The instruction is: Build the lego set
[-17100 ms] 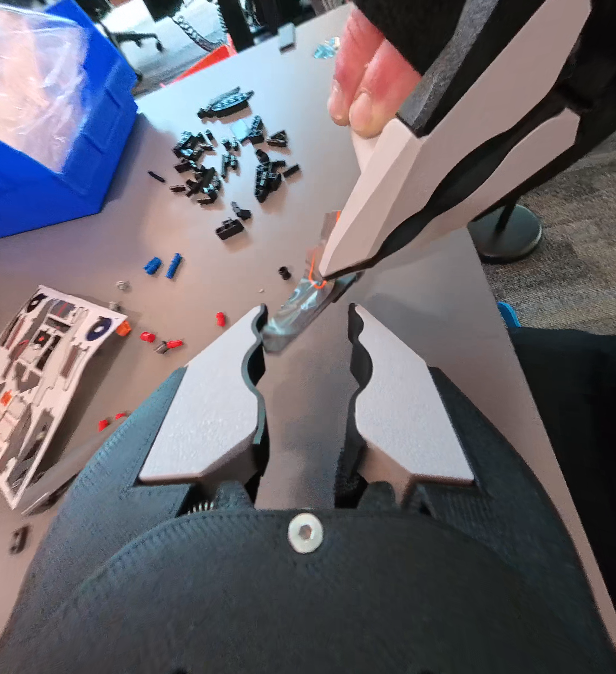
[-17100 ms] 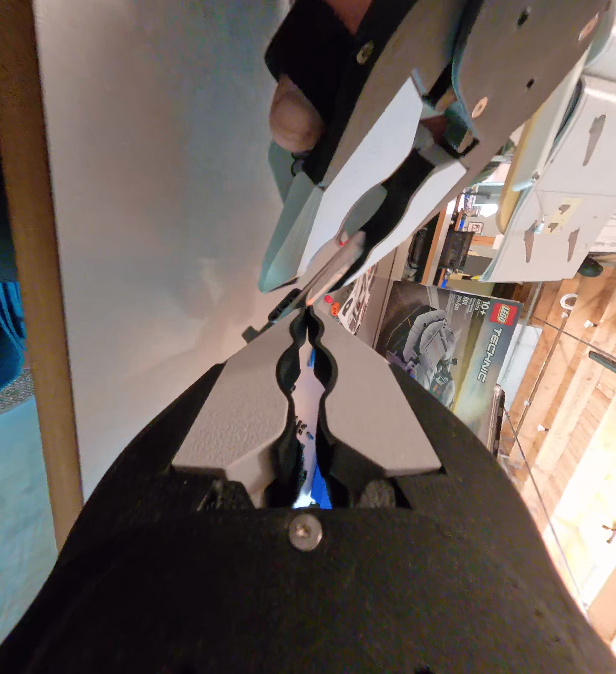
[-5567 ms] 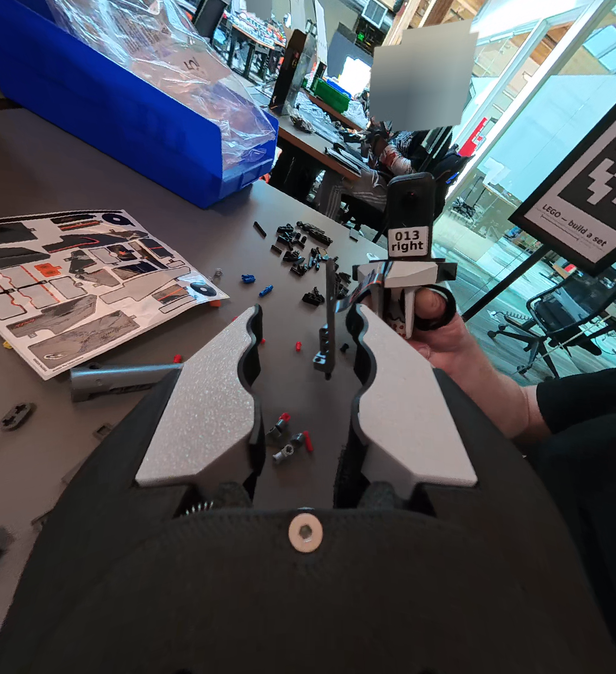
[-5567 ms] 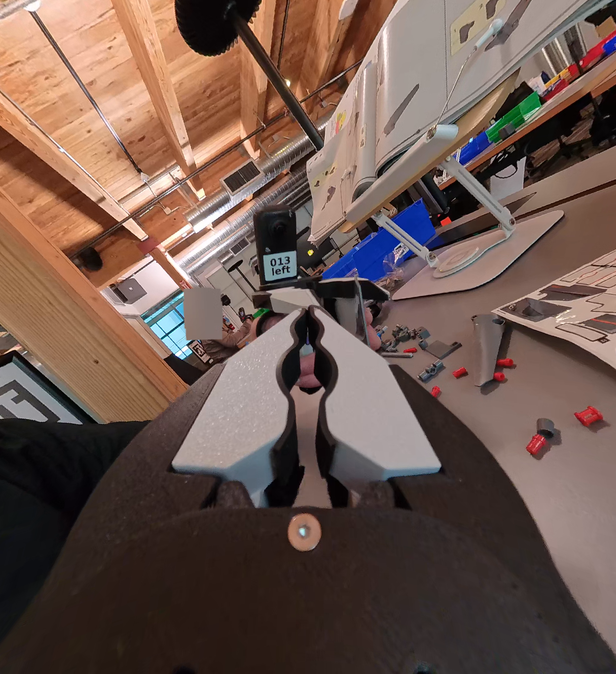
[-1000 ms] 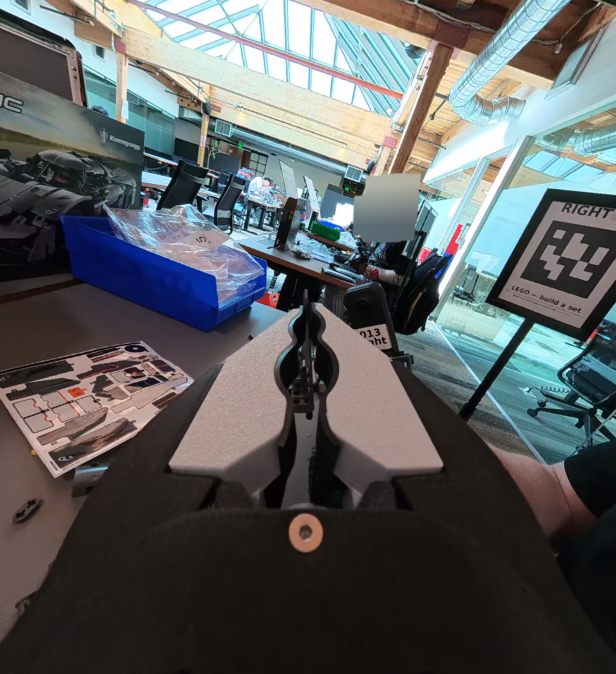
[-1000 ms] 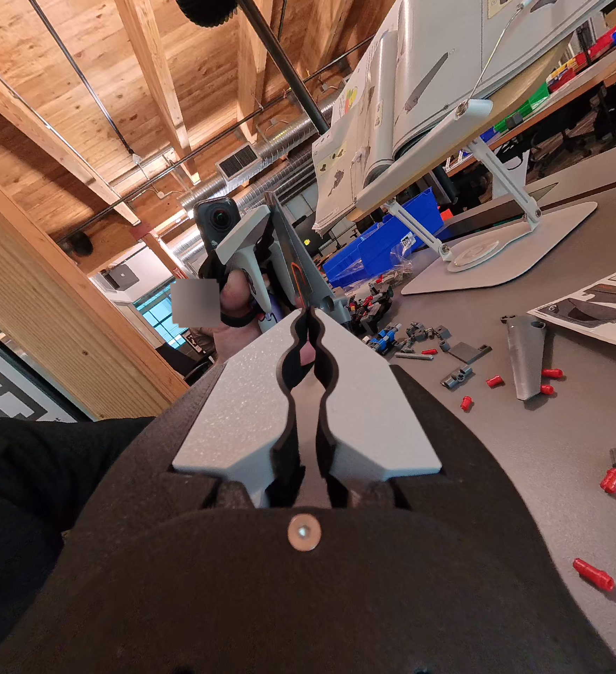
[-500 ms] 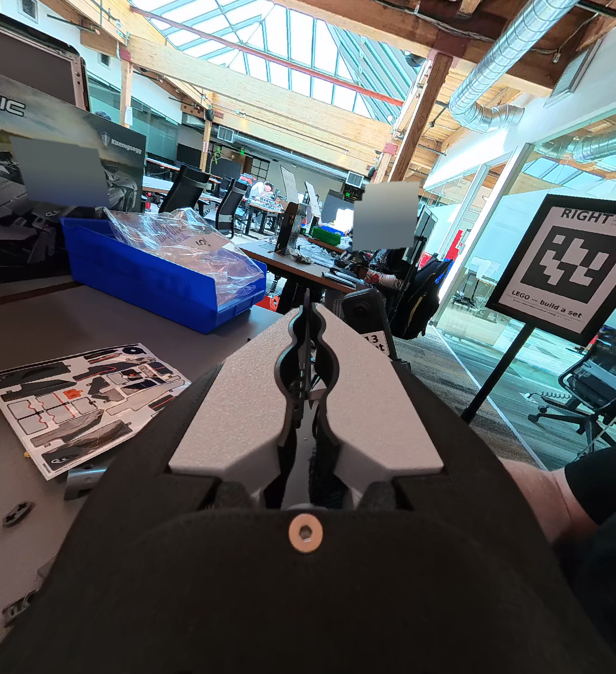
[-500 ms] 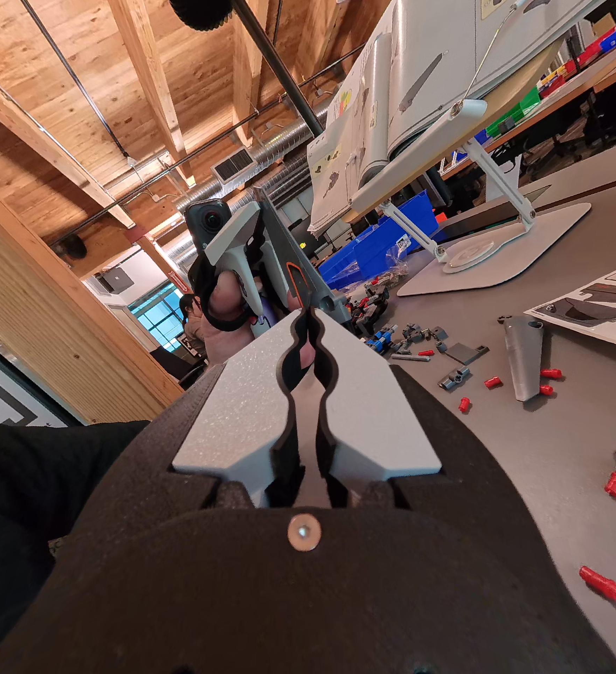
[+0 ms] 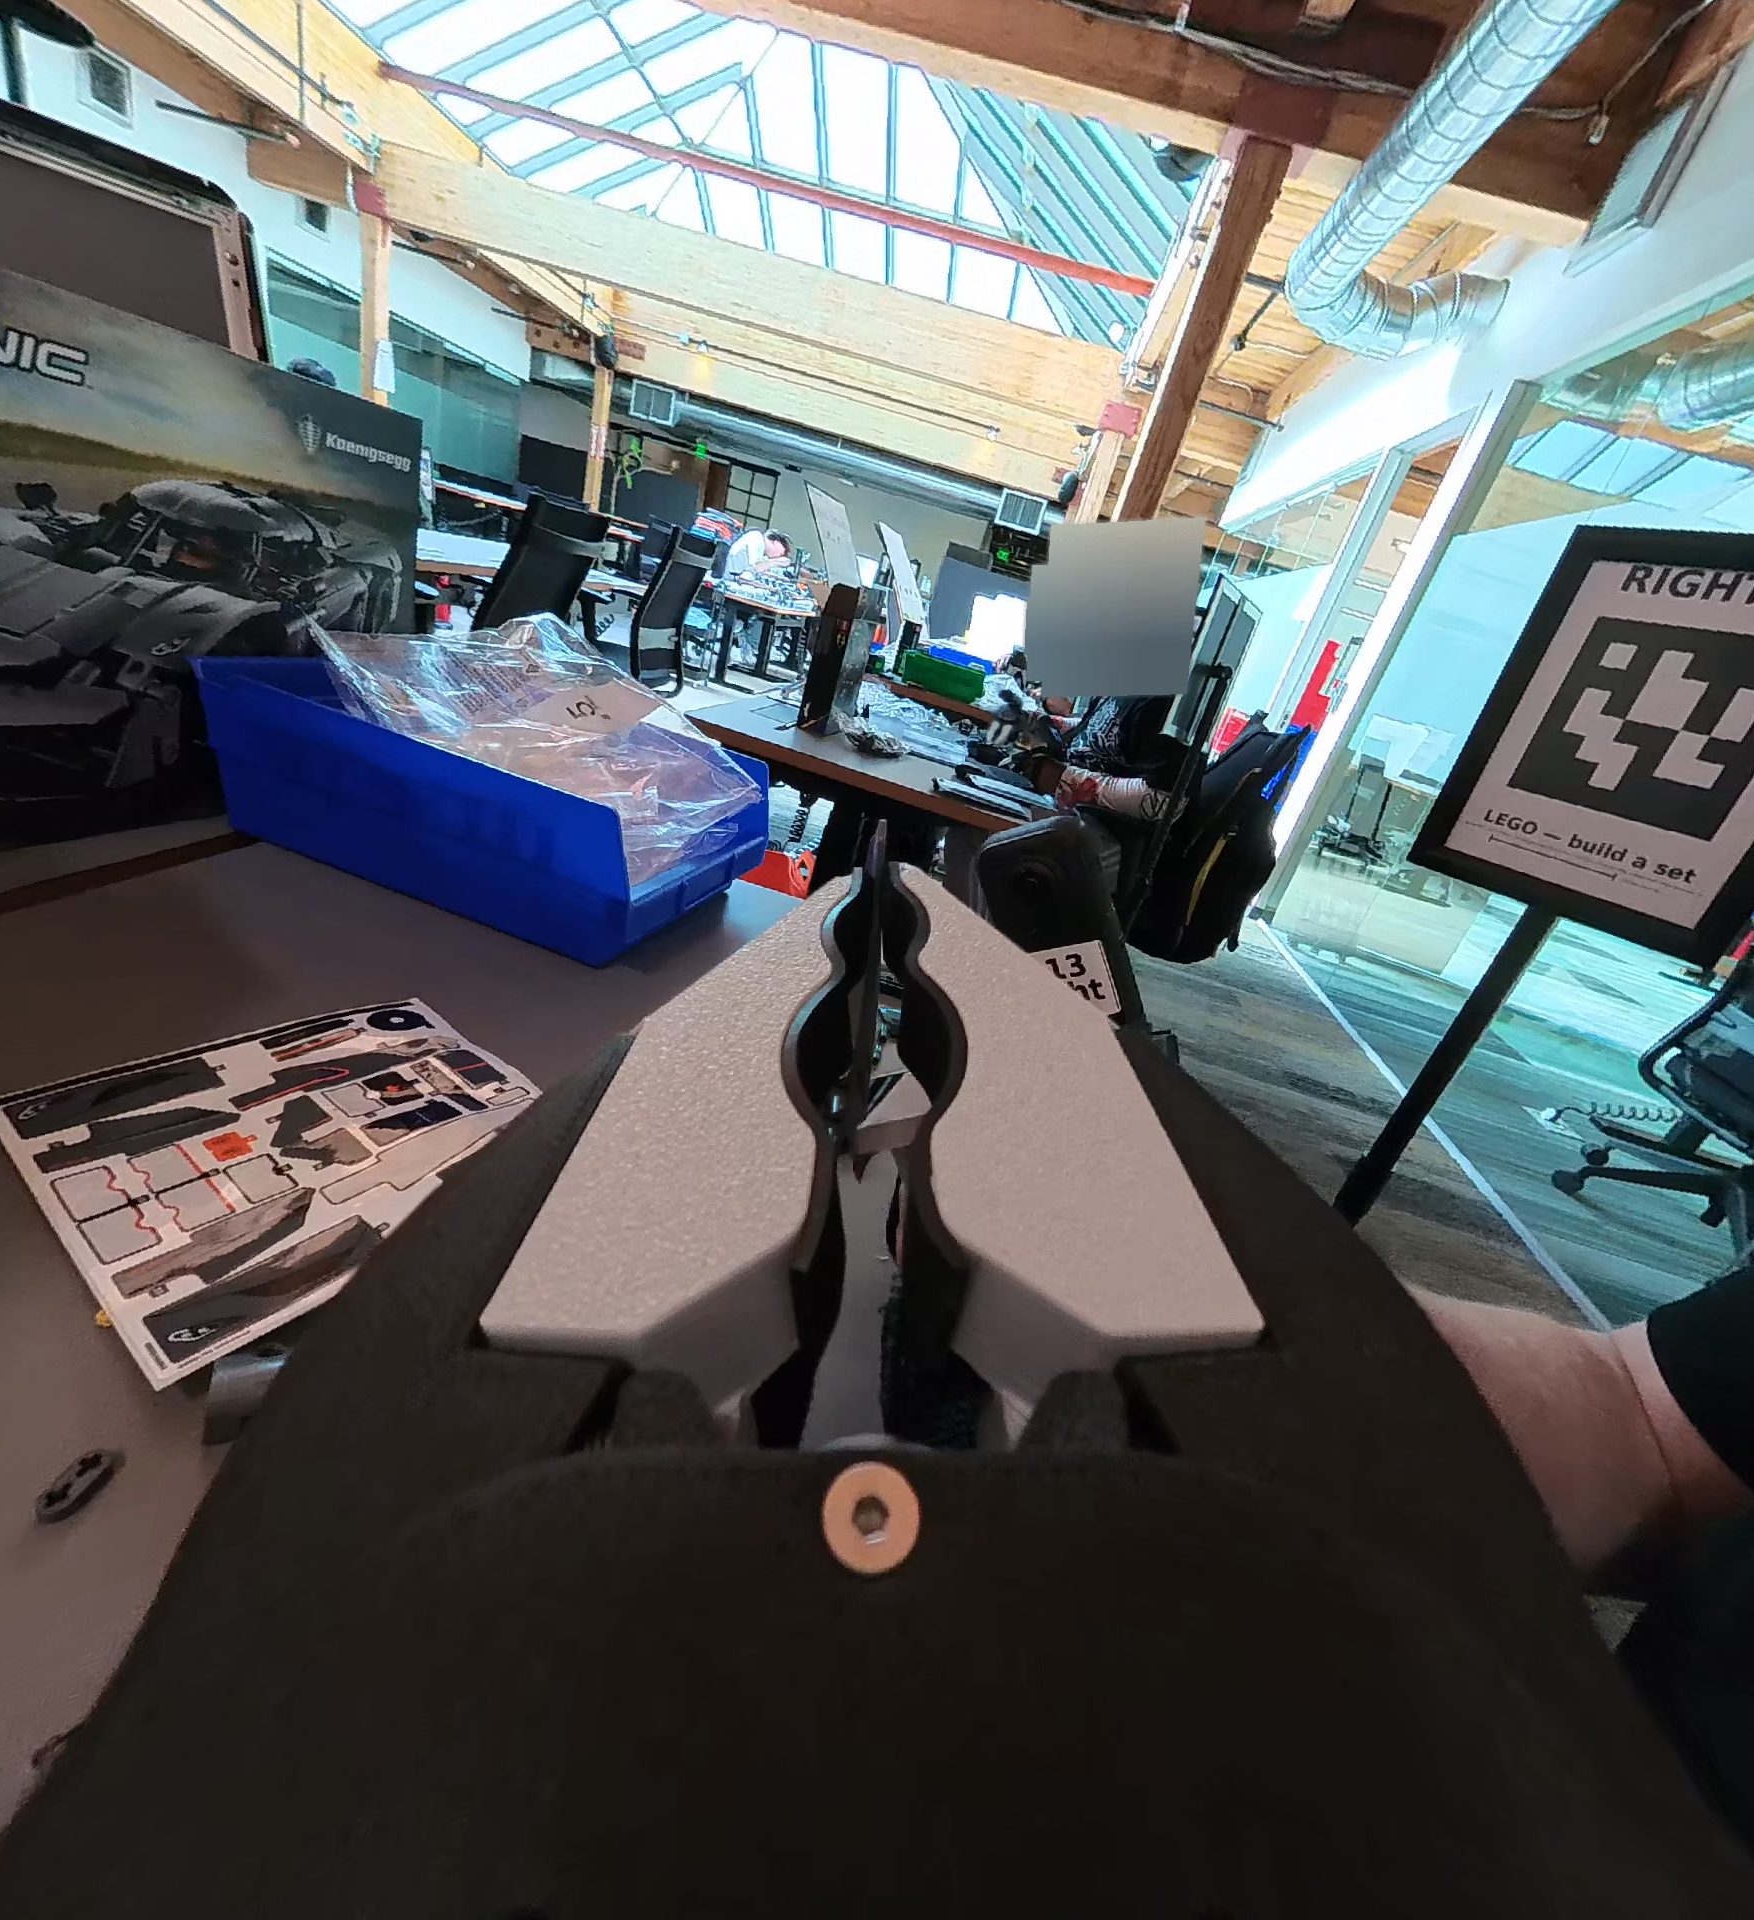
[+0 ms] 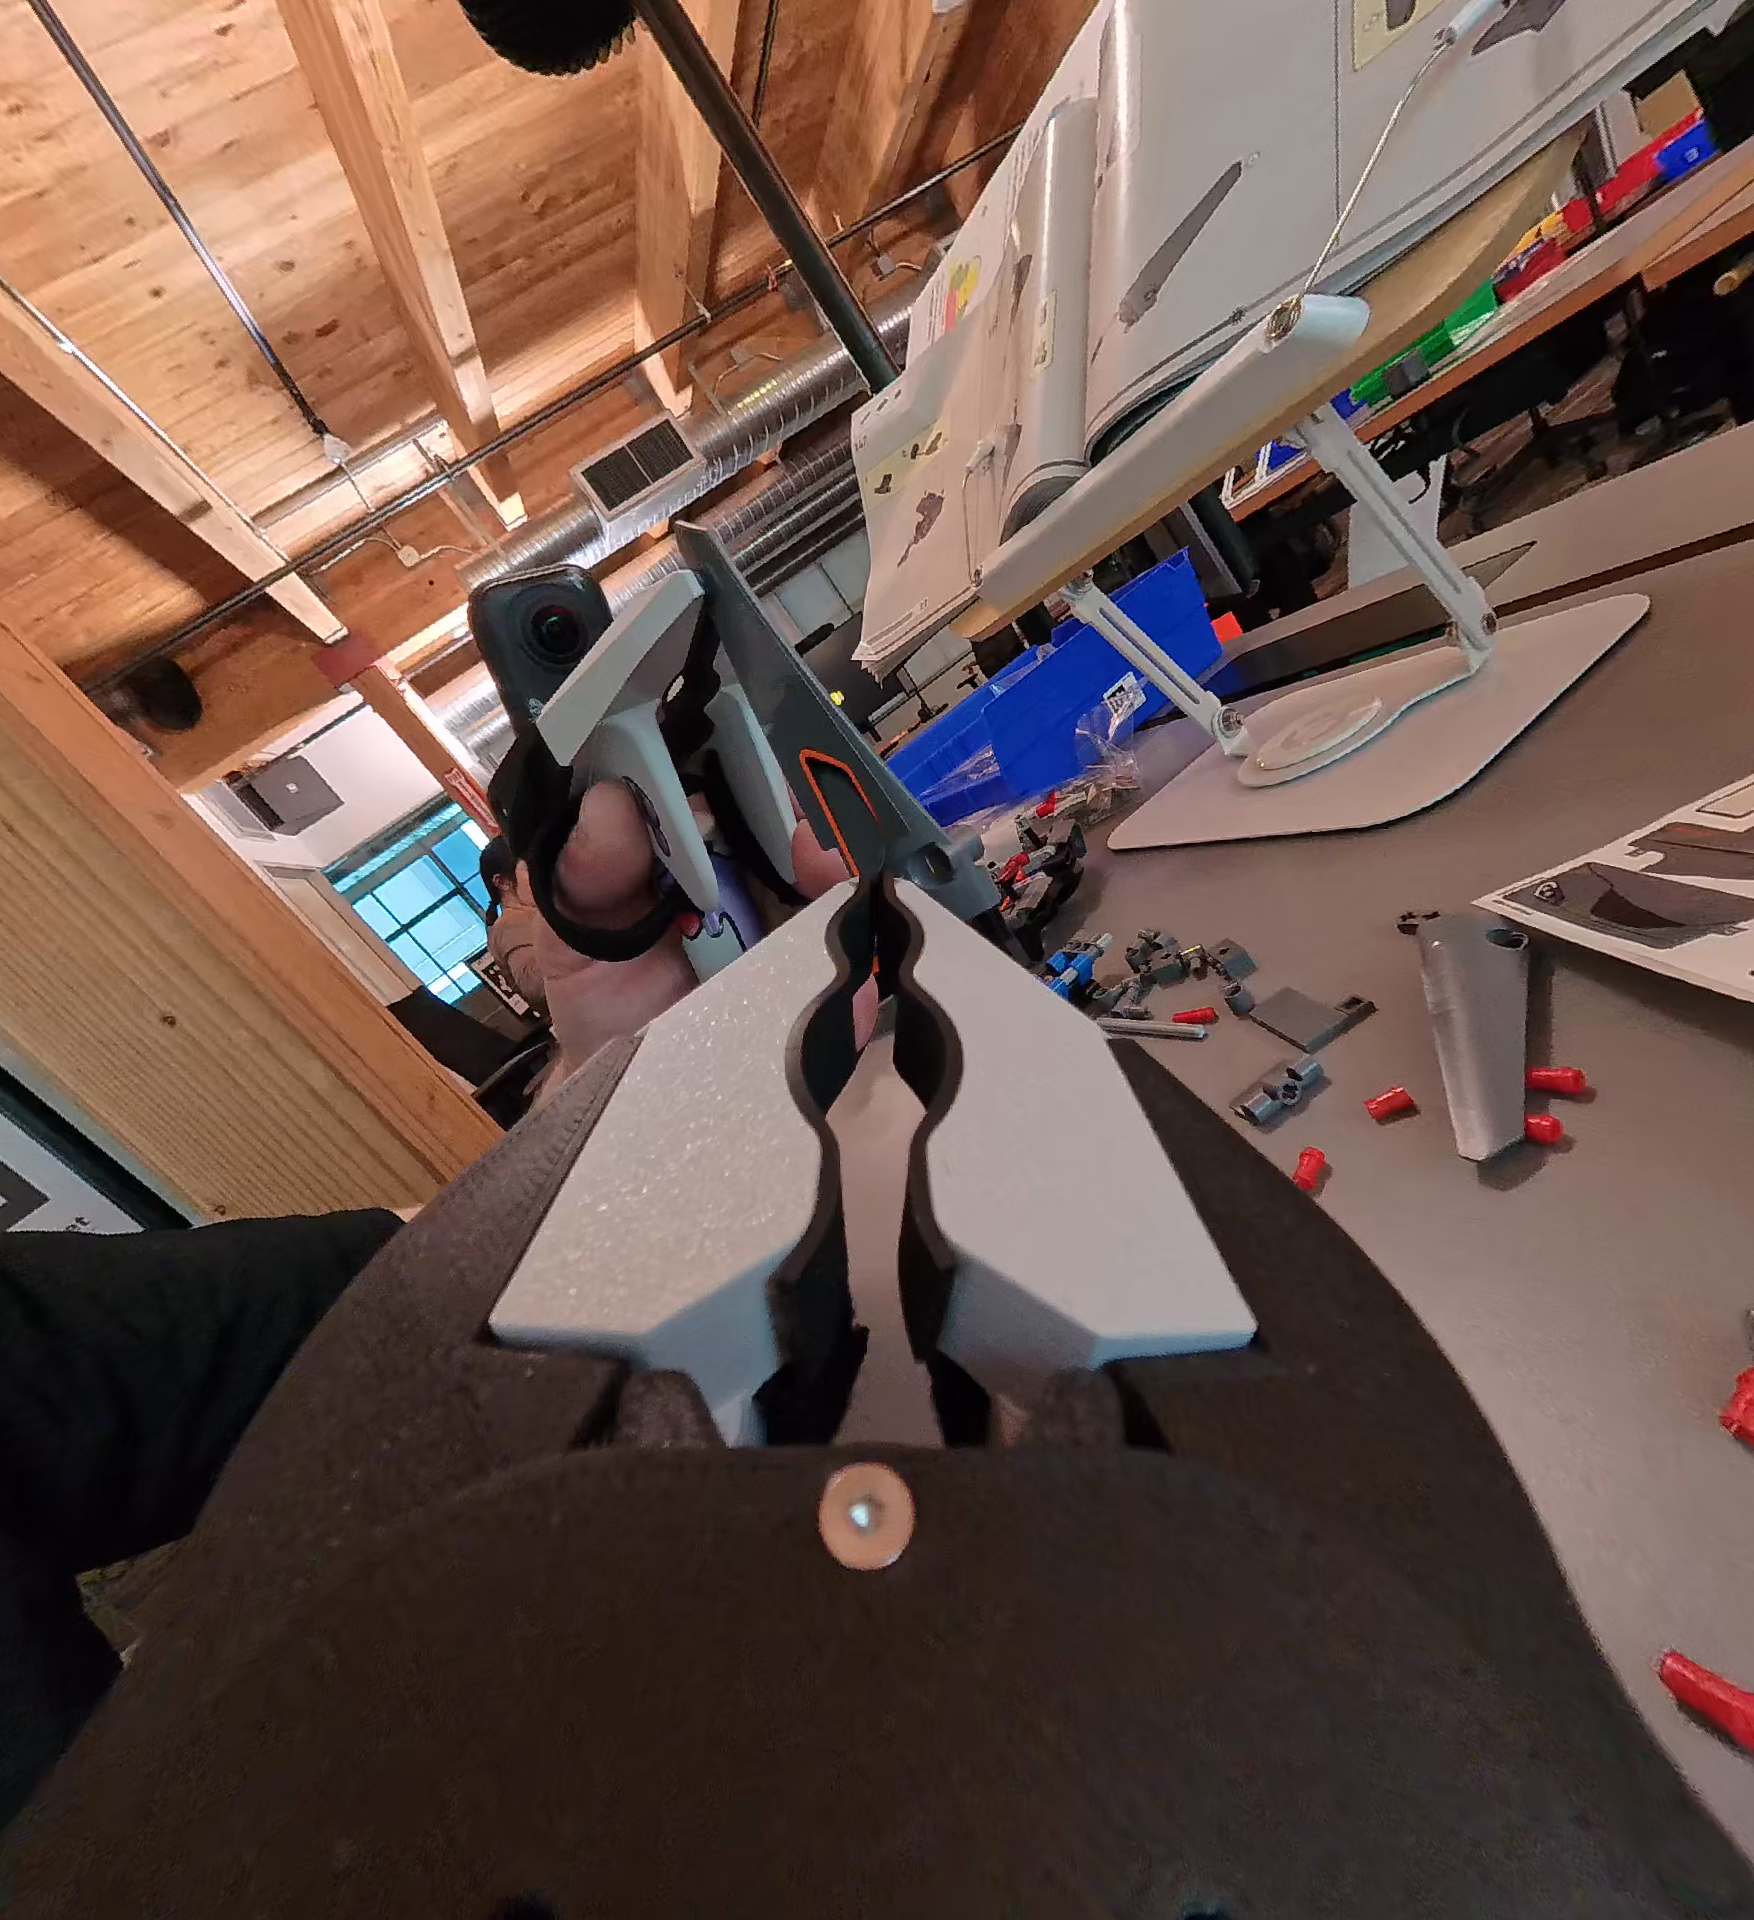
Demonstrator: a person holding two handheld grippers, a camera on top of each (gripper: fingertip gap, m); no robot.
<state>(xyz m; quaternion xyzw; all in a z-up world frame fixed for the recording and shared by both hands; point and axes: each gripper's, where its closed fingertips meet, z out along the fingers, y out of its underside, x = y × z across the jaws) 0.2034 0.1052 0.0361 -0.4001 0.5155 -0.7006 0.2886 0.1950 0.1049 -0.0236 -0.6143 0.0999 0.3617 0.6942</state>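
Note:
My left gripper [image 9: 878, 894] is shut on a thin dark grey lego panel [image 9: 875, 862], which I see edge-on between its fingers. In the right wrist view a hand holds the left gripper [image 10: 696, 675] up off the table. The wedge-shaped panel [image 10: 785, 707] stands upright in it and carries an orange-edged sticker [image 10: 831, 800]. My right gripper [image 10: 878, 899] has its jaws together, and its tips sit right at the panel's lower end. Whether they pinch anything is hidden. The right gripper's camera body [image 9: 1044, 894] shows just behind the left fingers.
The grey table [image 10: 1475, 1351] holds a sticker sheet [image 9: 249, 1153], a long grey panel [image 10: 1475, 1039], scattered red pins [image 10: 1725, 1714] and a pile of small parts [image 10: 1143, 966]. A blue bin with plastic bags [image 9: 457, 821], the set box [image 9: 125, 582] and a booklet stand [image 10: 1216, 239] stand behind. A sign on a pole [image 9: 1642, 738] stands to the right. The grippers' ends are close to 6 cm from one another.
Since 5.6 s ago the panel has passed from the right gripper into the left, which has shut on it. Over the last second both grippers have barely shifted.

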